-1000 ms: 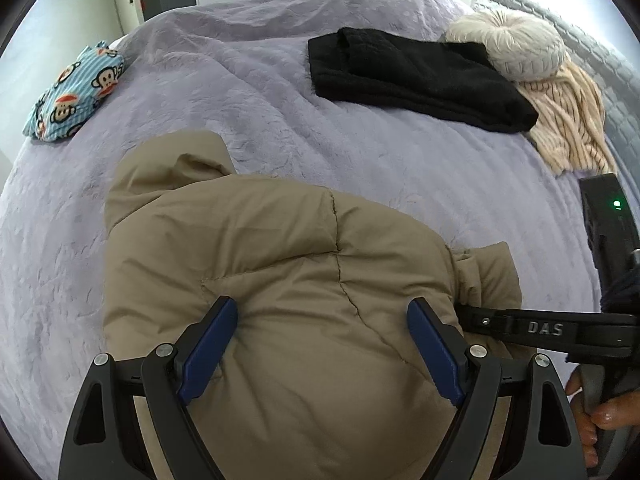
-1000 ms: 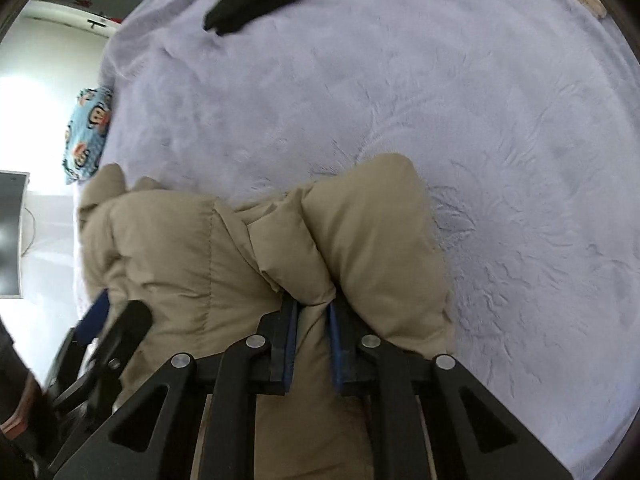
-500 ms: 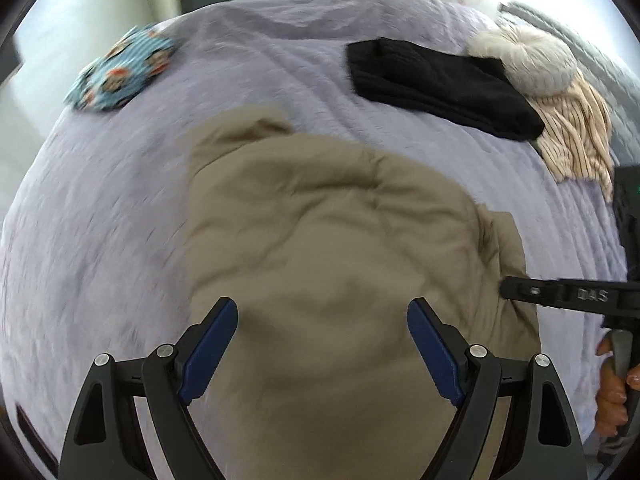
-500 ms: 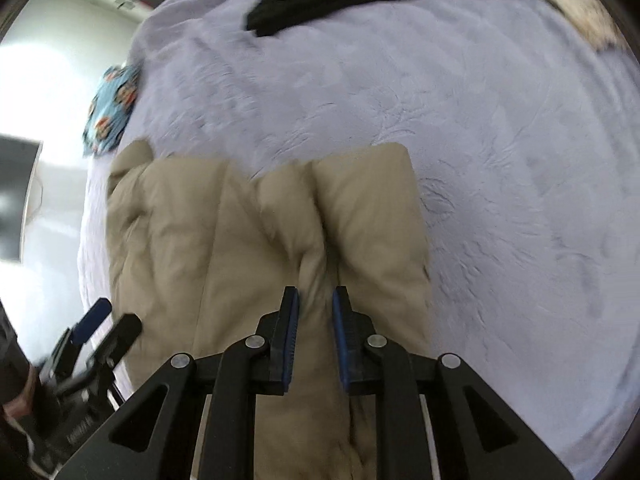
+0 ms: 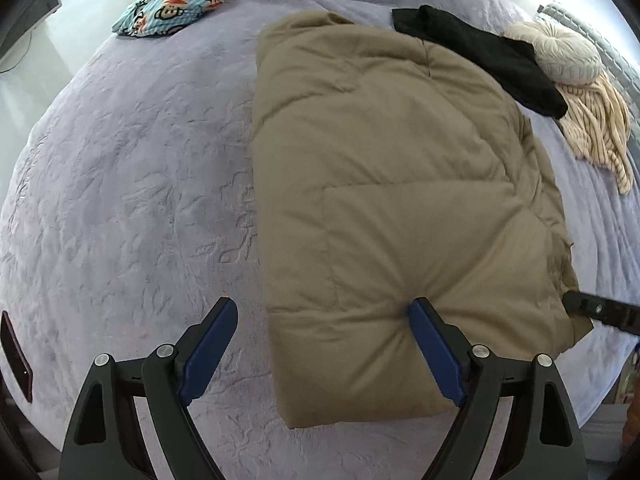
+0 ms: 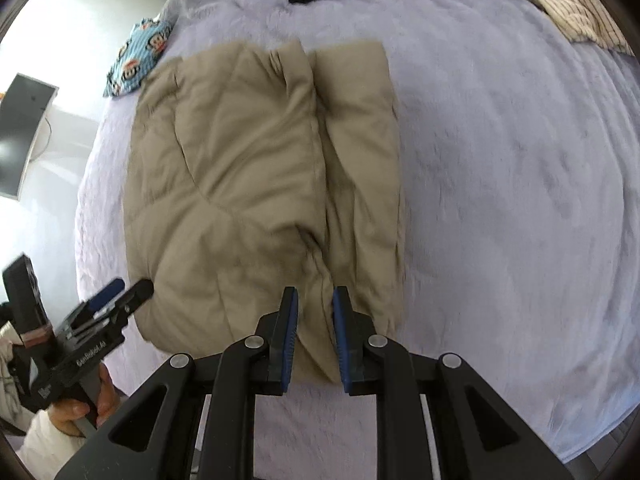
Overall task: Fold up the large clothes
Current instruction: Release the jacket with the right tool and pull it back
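We see a tan puffer jacket [image 5: 400, 208] folded into a thick block on a lilac bed [image 5: 132, 208], filling the centre and right of the left wrist view. In the right wrist view the jacket [image 6: 248, 184] lies centre left, with a sleeve or side panel doubled along its right edge.

The left gripper [image 5: 320, 352] sits at the bottom of its frame with jaws wide apart and nothing clamped; its right blue pad dents the jacket's near edge, while its left pad is over bare bed. The right gripper [image 6: 314, 334] at the bottom centre of its frame has jaws close together, a narrow gap between them; a fold of the jacket's near edge lies in that gap, but we cannot tell whether the pads press on it.

We judge the jacket light, soft and springy: the quilted fill will puff back and the smooth shell may slide. A deep bite across a whole folded edge or a stitched seam, through all layers, should hold better than a pinch of loose shell.

At the upper right of the left view lie a black garment [image 5: 480, 52], a cream cushion [image 5: 568, 54] and a striped top [image 5: 596, 128]; at the upper left, a monkey-print cloth [image 5: 172, 4]
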